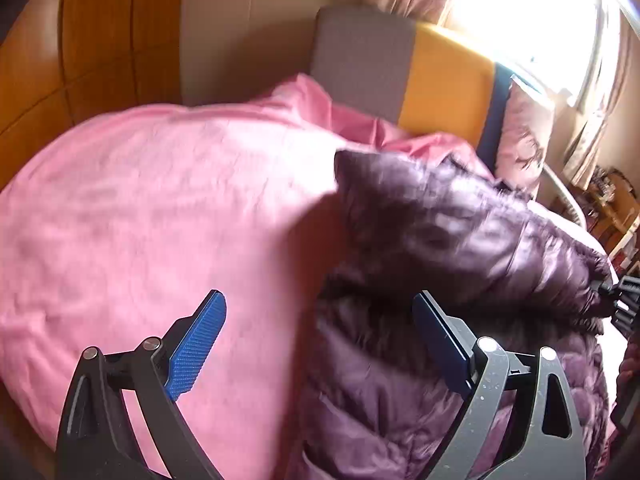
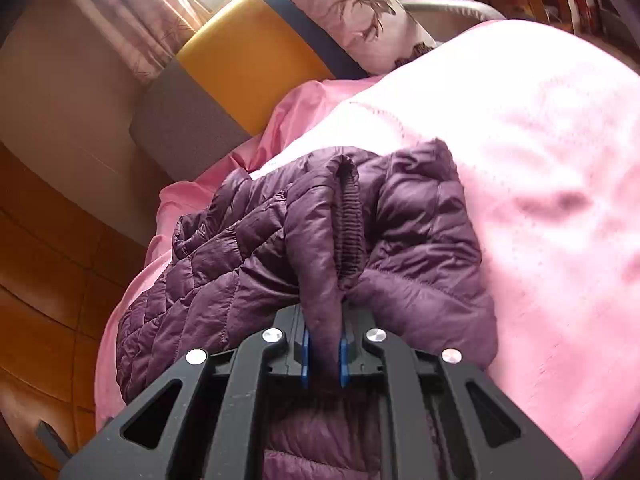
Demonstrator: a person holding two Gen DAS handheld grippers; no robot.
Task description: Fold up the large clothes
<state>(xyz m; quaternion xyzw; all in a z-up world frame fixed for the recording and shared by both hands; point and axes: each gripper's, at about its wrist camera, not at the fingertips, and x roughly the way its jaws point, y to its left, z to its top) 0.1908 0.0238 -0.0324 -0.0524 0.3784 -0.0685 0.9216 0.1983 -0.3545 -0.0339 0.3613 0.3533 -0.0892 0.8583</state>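
Note:
A quilted dark purple puffer jacket (image 2: pixel 248 256) lies bunched on a bed covered by a pink blanket (image 2: pixel 540 152). My right gripper (image 2: pixel 324 332) is shut on a fold of the jacket, close to its ribbed elastic cuff (image 2: pixel 349 216), and the fabric rises between the blue pads. In the left wrist view the same jacket (image 1: pixel 460 240) is heaped at the right on the pink blanket (image 1: pixel 160 208). My left gripper (image 1: pixel 320 304) hovers open above the jacket's left edge, with nothing between its blue pads. The right gripper's black body (image 1: pixel 626 300) shows at the right edge.
A headboard in grey, orange (image 1: pixel 444 80) and blue stands at the bed's far end, with a patterned pillow (image 1: pixel 524 140) against it. A bright curtained window (image 1: pixel 540 20) is behind. Wooden floor (image 1: pixel 80 60) lies to the left, and cluttered shelves (image 1: pixel 612 208) stand at the right.

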